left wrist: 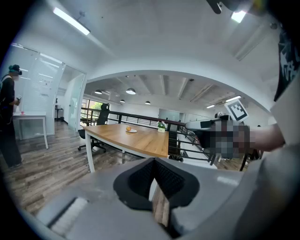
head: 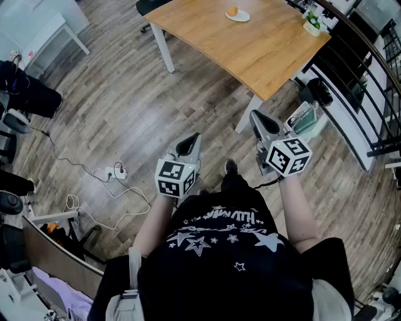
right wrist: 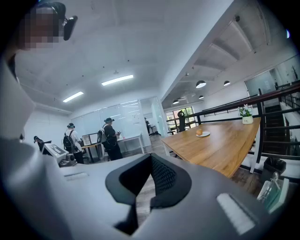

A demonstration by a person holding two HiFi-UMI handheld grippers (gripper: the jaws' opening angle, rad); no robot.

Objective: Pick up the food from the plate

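Observation:
An orange piece of food (head: 232, 10) lies on a small white plate (head: 239, 17) at the far side of a wooden table (head: 263, 47). I stand on the floor well short of it. My left gripper (head: 190, 140) and right gripper (head: 256, 116) are held in front of my body, both shut and empty. In the left gripper view the food (left wrist: 128, 128) and plate (left wrist: 132, 131) are small and far beyond the shut left gripper (left wrist: 153, 163). The right gripper view shows the food (right wrist: 199, 132) on its plate (right wrist: 204, 135), far past the right gripper (right wrist: 151, 157).
A small potted plant (head: 311, 24) stands at the table's right end by a black railing (head: 366, 75). A power strip with cables (head: 116, 172) lies on the wood floor to my left. An office chair (head: 147, 6) sits behind the table. Other people (right wrist: 110, 138) stand by desks.

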